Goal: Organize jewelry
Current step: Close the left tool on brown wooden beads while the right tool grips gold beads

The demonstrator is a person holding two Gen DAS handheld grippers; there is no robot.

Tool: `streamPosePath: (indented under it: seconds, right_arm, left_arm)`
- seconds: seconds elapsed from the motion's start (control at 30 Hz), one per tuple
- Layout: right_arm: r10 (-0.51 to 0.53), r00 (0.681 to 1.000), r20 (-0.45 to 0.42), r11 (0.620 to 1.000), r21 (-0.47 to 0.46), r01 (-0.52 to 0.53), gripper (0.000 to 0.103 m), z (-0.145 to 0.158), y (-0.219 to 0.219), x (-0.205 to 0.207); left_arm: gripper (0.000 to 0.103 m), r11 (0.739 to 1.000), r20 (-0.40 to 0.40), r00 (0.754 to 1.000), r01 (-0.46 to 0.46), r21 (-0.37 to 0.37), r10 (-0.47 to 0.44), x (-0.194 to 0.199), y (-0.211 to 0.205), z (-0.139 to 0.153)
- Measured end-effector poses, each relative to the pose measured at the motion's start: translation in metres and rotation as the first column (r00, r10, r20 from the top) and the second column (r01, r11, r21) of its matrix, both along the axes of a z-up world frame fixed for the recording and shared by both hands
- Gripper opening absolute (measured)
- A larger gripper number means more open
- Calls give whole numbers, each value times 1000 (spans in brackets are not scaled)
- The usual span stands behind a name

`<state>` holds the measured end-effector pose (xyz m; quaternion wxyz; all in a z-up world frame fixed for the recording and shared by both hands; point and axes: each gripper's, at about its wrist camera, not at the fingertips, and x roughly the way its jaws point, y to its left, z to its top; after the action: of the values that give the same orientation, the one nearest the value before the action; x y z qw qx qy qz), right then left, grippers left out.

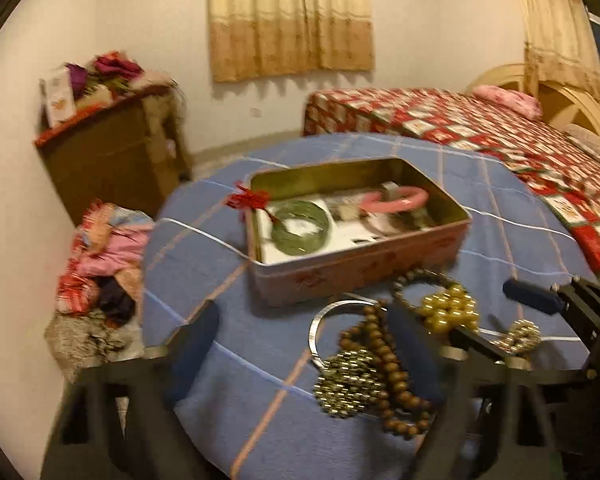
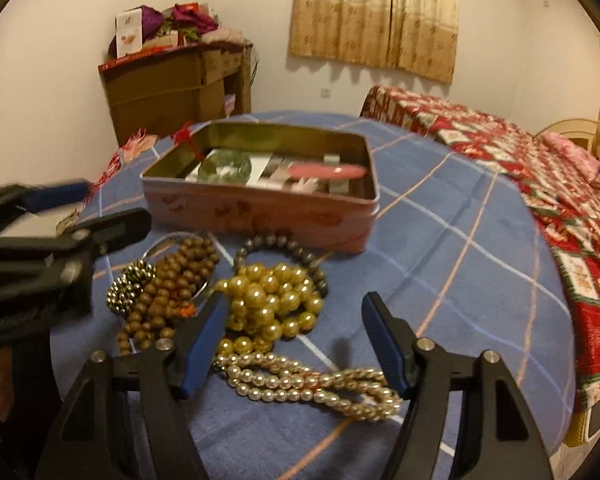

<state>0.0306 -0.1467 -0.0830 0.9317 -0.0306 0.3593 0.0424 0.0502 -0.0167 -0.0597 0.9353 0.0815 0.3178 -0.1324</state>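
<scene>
Pearls lie nearest: a pale cream pearl strand (image 2: 312, 390) sits looped on the blue checked desk (image 2: 460, 248) between my right gripper (image 2: 296, 344) jaws, which are spread wide and grasp nothing. Just beyond it is a heap of large gold beads (image 2: 272, 300), with brown wooden beads (image 2: 172, 292) beside it. My left gripper (image 1: 304, 360) jaws are released too, straddling the wooden beads. Farther off, the open pink rectangular tin (image 1: 356, 268) holds a green bangle (image 1: 300, 227) and a pink bangle (image 1: 396, 199).
</scene>
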Motion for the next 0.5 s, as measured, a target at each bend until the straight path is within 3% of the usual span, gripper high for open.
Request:
streamPosePath:
  seconds: [0.03,0.07,0.1,0.4,0.5]
  right_arm:
    - [14,1000,-15,1000,9,-14,48,-3,0,1]
    - [25,999,-33,999,30,-24,24,-5,-2,2]
    - [35,998,-49,998,54,-33,15,-7,-3,3]
    - [-71,997,27,997,28,70,13,5,-24,-11]
    - [-81,996,33,997,17,81,13,5,-26,-10]
  left_arm:
    - [88,1000,-7,1000,13,-10,-13,0,1,-1]
    - [88,999,-25,999,30,-22,-30,1,0,-3]
    - [88,999,-37,999,38,-26,-39,1,-1,-5]
    - [88,990,-36,991,129,55,-127,-4,-36,-16]
    - [73,984,-72,987,151,90,-144,0,-45,-26]
